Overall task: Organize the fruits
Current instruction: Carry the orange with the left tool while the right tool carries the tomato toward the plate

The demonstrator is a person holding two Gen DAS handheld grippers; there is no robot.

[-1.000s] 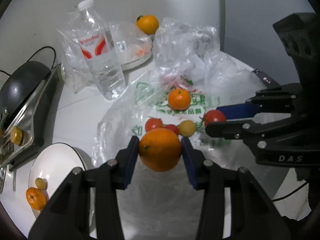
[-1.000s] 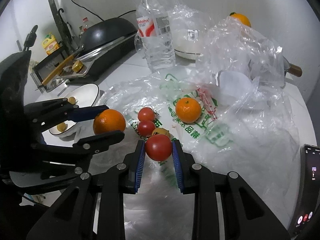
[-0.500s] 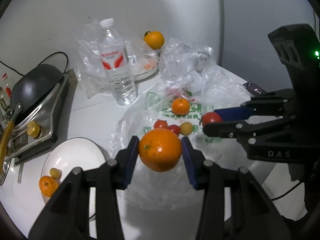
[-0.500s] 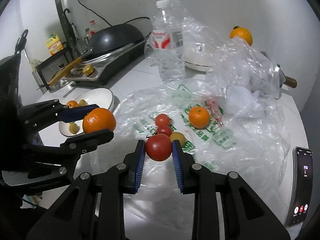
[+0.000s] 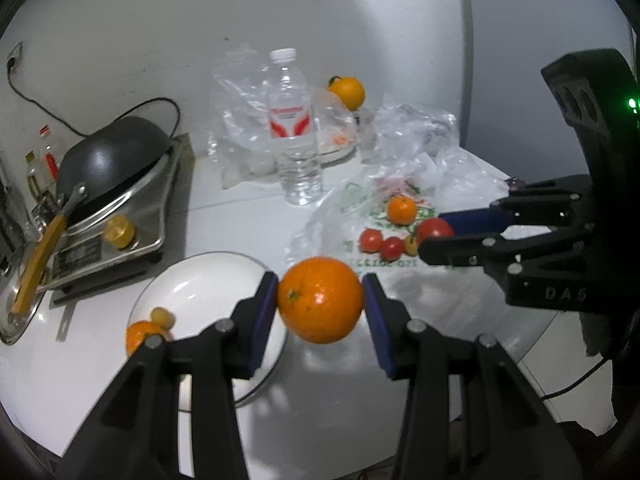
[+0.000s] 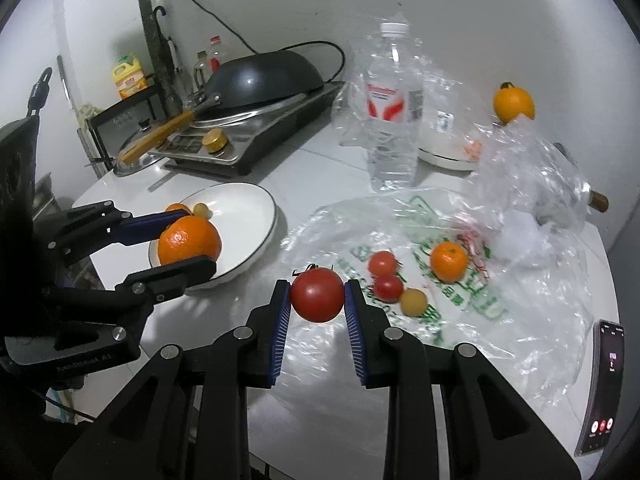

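Left wrist: glossy round orange [image 5: 321, 299]

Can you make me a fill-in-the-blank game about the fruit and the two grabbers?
1. The left gripper squeezes a big round ____ fruit.
2. The right gripper squeezes a round red ____.
3. The round white plate already holds ____ small fruits.
4. The clear plastic water bottle has a ____ cap.

Missing words: orange; tomato; two; white
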